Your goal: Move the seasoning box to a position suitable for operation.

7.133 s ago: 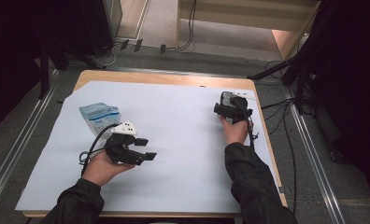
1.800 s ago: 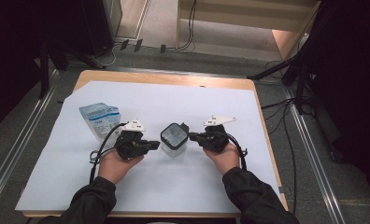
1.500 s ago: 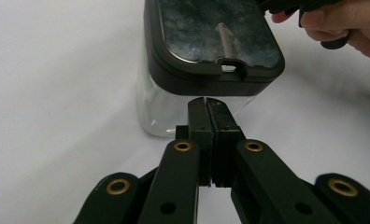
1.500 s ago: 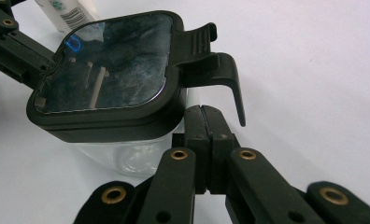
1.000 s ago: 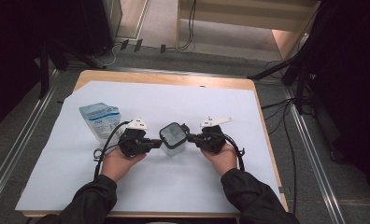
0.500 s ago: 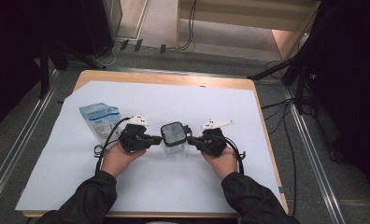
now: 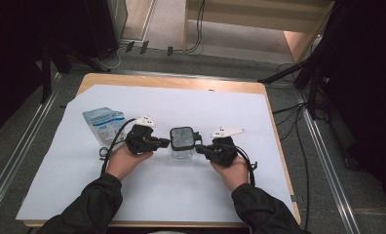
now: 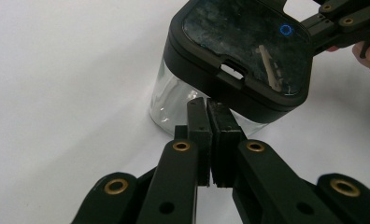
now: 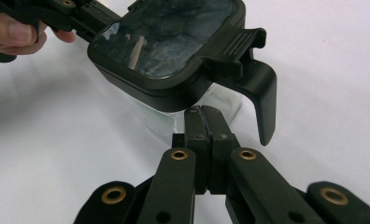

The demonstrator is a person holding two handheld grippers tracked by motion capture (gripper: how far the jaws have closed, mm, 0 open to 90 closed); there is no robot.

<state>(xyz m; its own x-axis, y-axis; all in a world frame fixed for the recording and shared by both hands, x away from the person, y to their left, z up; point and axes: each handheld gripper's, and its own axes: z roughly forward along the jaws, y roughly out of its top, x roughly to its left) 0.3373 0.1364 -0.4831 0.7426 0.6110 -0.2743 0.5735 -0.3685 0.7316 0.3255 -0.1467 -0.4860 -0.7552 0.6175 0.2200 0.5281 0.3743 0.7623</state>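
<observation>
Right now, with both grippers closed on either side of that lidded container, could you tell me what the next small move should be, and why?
Probably hook the right gripper up under the black latch. The clear container stands with its lid seated, the left gripper is shut against the opposite wall to brace it, and the right one is shut just below that latch.

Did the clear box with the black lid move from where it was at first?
Yes. The clear box went from the paper's far right corner to the middle, now right of the blue packet.

The container (image 7: 182, 142) stands on the sheet (image 7: 181, 195) between both tools, pouch (image 7: 103, 124) far left.
</observation>
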